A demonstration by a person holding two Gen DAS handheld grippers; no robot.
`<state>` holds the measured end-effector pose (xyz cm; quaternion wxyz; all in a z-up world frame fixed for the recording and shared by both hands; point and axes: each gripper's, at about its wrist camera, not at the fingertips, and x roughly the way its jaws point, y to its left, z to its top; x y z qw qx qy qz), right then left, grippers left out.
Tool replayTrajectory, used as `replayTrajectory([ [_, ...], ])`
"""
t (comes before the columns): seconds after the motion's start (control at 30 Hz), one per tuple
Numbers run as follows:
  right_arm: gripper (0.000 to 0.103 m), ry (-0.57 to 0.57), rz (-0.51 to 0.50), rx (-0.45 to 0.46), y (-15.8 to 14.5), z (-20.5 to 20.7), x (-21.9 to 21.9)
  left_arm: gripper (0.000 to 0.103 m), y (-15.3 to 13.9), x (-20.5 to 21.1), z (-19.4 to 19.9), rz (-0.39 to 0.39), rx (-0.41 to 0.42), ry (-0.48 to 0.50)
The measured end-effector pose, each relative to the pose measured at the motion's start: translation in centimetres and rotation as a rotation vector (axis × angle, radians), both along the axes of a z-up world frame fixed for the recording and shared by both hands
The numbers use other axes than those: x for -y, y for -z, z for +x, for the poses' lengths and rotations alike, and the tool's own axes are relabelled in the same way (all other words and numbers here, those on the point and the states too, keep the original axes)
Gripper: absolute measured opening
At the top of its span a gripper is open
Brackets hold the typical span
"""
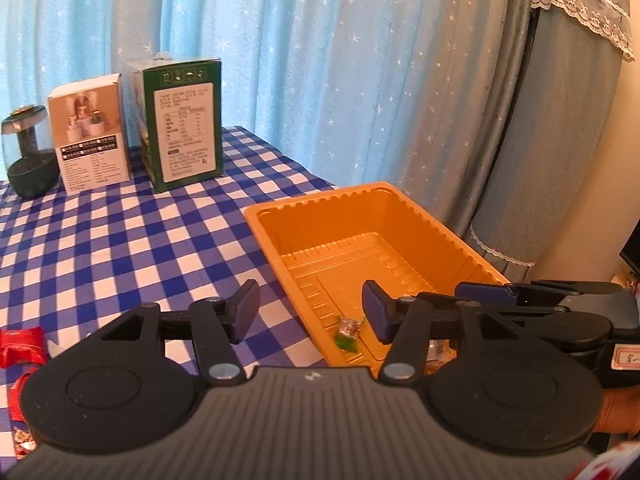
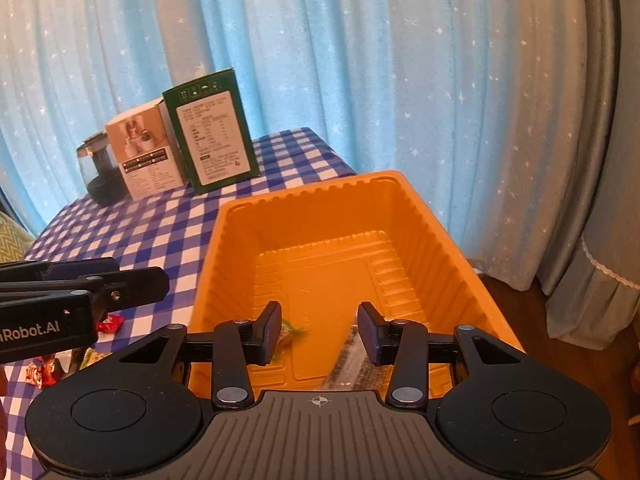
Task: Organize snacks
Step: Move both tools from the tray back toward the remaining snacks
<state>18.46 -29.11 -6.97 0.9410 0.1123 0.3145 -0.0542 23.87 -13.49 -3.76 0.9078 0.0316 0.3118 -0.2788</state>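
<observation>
"Robot.AI" stands in white on the left gripper (image 2: pixel 132 280); the box labels are unreadable.

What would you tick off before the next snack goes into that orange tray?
1. Left gripper empty, jaws apart: ok.
2. Right gripper empty, jaws apart above the tray: ok.
3. Tray has free room; only a green-wrapped candy and a clear packet lie near its front: ok.
4. Snacks left on the cloth, such as the red candy: ok.
5. How many snacks remain: cannot tell.
</observation>
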Motion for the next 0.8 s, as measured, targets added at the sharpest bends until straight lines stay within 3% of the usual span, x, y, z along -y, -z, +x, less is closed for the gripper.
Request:
replayTrajectory([
  [0.53,0.043,-0.115,-0.012,0.034,-1.2,0.7,-5.3,0.057,-1.4,-7.8,-1.3,0.034,0.027,-0.137],
  [0.8,0.045,-0.254,0.023,0.033,-0.4,1.2,-10.6,0.062,-0.7,-14.2,-2.5,0.065,0.033,-0.255],
])
